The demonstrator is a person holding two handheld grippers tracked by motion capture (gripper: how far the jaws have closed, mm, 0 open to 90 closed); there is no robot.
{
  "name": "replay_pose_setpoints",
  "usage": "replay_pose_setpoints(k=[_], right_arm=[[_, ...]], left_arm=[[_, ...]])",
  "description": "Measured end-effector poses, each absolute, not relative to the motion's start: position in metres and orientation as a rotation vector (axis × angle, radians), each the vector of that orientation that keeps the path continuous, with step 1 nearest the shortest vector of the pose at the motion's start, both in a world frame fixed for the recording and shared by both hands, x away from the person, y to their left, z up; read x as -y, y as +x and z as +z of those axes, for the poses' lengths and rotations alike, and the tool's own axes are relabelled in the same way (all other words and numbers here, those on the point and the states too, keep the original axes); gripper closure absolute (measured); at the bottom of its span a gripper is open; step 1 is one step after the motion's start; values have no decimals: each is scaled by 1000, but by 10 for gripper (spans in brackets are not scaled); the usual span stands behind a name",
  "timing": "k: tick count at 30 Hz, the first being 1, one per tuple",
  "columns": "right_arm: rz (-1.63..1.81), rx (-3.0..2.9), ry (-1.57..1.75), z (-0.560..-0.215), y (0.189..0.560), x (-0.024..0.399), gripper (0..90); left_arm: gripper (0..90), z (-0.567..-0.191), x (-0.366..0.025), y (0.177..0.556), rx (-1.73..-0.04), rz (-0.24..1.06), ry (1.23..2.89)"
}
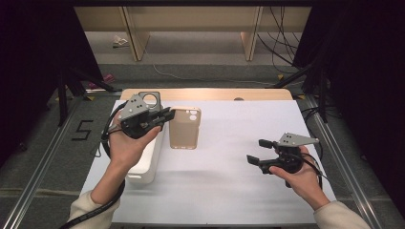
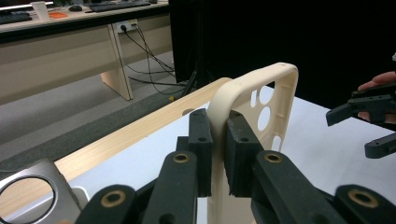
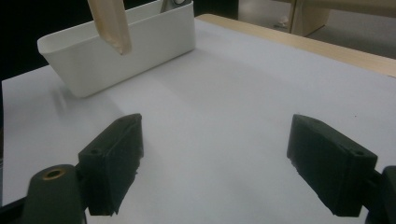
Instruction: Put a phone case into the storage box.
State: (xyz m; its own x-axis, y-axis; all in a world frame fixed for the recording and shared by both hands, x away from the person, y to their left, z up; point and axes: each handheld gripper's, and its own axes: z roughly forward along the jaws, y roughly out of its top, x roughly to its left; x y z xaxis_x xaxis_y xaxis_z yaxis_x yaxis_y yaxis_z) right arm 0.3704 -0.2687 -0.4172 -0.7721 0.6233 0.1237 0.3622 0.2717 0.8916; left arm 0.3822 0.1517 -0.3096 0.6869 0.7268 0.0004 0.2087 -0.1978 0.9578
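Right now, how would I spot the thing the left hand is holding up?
Find the white table sheet, then the white plastic bin at its left. Just beside it, the left hand-held gripper pinches a beige rubbery phone case by one edge. It's the only tan thing, with round camera holes near its top.

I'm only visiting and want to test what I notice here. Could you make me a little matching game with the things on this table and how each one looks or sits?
Things:
1. phone case
2. white bin
3. left hand-held gripper
4. right hand-held gripper

States:
A. jaws wide apart, nothing between them
B. beige, lifted off the table
C. resting on the table at its left side
D. jaws clamped on a thin edge

Pairs: 1-B, 2-C, 3-D, 4-A
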Motion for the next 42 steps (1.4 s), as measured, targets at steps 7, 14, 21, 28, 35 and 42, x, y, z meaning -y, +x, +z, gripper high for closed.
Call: replay_pose_setpoints(k=[7, 14, 21, 28, 35, 42], right_arm=[[1491, -2296, 911, -418, 370, 269, 191], [1488, -2296, 916, -418, 370, 269, 191], [1486, -2295, 927, -419, 370, 272, 191], [1486, -2297, 928, -419, 370, 272, 191], [1485, -2298, 933, -420, 370, 272, 191], [1486, -2302, 934, -420, 370, 272, 192]], left_arm=[[821, -303, -161, 387, -755, 575, 1739], [821, -297, -172, 391, -758, 593, 1732], [821, -290, -184, 395, -771, 605, 1712], [821, -282, -194, 397, -768, 617, 1715], [821, -279, -206, 401, -789, 630, 1708], [820, -278, -218, 406, -819, 637, 1688]])
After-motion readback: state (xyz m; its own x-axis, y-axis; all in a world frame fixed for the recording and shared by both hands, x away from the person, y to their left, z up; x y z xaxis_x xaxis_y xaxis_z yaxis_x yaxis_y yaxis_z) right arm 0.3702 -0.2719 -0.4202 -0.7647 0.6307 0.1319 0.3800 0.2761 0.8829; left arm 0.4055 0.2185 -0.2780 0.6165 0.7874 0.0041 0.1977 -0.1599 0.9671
